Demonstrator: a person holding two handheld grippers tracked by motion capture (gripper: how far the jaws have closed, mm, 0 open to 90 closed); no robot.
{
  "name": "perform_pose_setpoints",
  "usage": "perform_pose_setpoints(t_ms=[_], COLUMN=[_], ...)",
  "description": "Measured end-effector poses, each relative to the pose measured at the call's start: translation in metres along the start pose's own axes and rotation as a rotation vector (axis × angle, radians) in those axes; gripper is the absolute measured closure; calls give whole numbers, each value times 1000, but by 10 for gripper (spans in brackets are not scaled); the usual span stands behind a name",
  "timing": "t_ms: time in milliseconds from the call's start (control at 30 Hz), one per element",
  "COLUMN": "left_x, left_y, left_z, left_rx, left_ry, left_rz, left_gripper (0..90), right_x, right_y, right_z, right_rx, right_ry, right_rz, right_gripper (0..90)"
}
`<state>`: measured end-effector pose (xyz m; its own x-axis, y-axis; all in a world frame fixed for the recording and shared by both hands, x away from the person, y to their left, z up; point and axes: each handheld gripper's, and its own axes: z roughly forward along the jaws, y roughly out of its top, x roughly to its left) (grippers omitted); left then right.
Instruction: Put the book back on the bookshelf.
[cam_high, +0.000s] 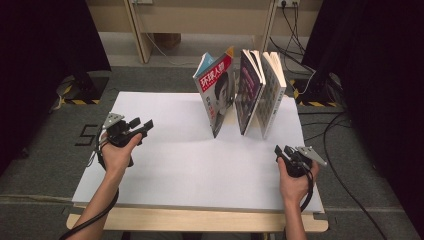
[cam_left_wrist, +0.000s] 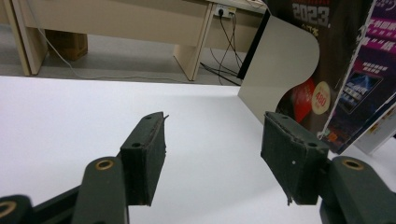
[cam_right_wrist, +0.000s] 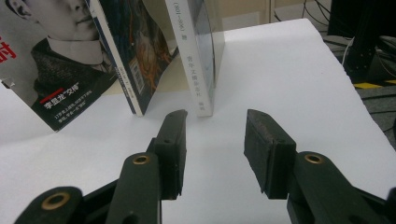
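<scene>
Magazine (cam_high: 216, 92): I see a red cover band with white lettering over a greyscale portrait.
Middle book (cam_high: 248, 90): dark, purplish cover with magenta print; I make out a red patch and a cream disc on its back (cam_left_wrist: 322, 70).
White book (cam_high: 272, 92): pale cover, cream page edges, and, as far as I can tell, a fine grid of small pictures.
Table sheet (cam_high: 190, 165): plain white, on a light wood board.
Left gripper (cam_high: 141, 124): black, grey plate.
Right gripper (cam_high: 281, 152): black, brass-coloured rivets.

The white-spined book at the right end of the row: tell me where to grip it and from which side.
Grip the white-spined book across its spine edge, coming level from the near right with the right gripper. It stands upright, its thin spine faces those open jaws, and its outer side is free.
</scene>
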<state>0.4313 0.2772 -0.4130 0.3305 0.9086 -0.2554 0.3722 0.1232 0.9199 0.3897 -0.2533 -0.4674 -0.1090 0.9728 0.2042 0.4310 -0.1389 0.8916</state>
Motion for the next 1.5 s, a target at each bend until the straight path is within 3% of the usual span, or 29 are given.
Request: perform_pose_setpoints(t_ms=[633, 900, 1200, 1500], left_x=[38, 55, 66, 72], left_y=[-41, -58, -84, -94], left_z=[-35, -47, -55, -61], left_rx=[11, 14, 53, 11], left_ry=[110, 144, 168, 179], left_rz=[60, 39, 37, 18], left_gripper=[374, 374, 374, 374], right_x=[0, 2, 3, 5], right_y=[1, 0, 0, -1], right_z=[1, 1, 1, 2], right_rx=[1, 1, 8, 9], right_ry=[-1, 1, 1, 4], right_rz=[-11, -8, -4, -16], right_gripper=[595, 595, 595, 595])
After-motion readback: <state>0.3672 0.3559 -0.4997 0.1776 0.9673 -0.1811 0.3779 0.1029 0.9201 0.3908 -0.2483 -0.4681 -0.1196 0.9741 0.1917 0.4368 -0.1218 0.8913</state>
